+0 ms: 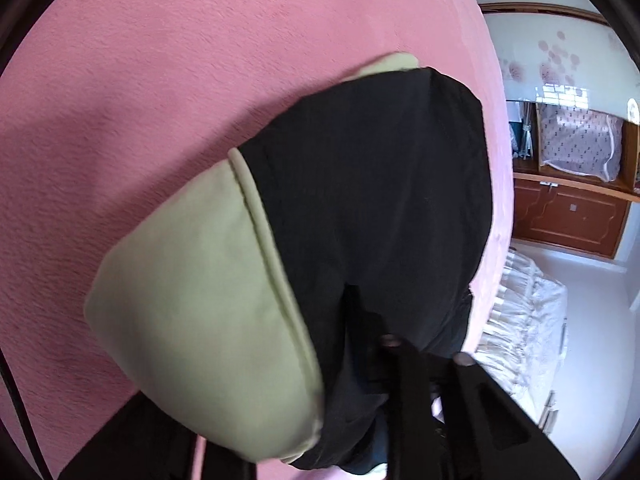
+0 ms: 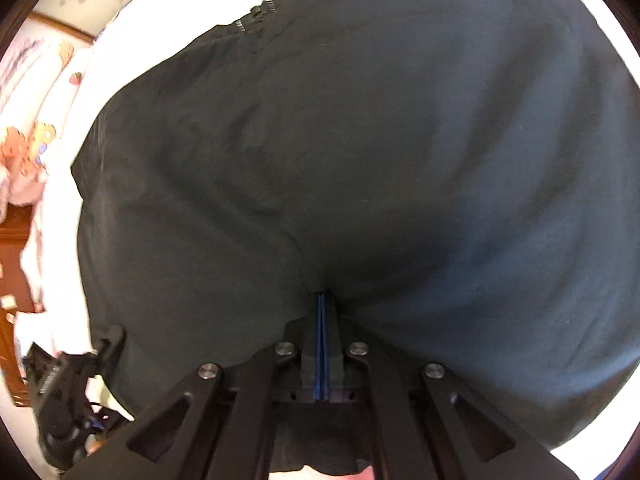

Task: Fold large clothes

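Note:
A large black garment (image 1: 372, 200) with a pale green panel (image 1: 200, 300) lies on a pink bedspread (image 1: 160, 80). Its black cloth drapes over my left gripper (image 1: 360, 320) and hides the fingertips. The cloth puckers there, and the jaws look closed on a fold. In the right wrist view the same black garment (image 2: 360, 140) fills the frame, with a zipper (image 2: 260, 16) at its far edge. My right gripper (image 2: 323, 300) has its blue pads pressed together, and their tips pinch a gathered crease of the black cloth.
The bed's edge with a white lace skirt (image 1: 528, 320) runs down the right, with pale floor beyond. A wooden cabinet (image 1: 572, 220) stands against the far wall. Patterned bedding (image 2: 32, 140) lies at the left. A black handheld device (image 2: 68, 396) sits at the garment's lower left.

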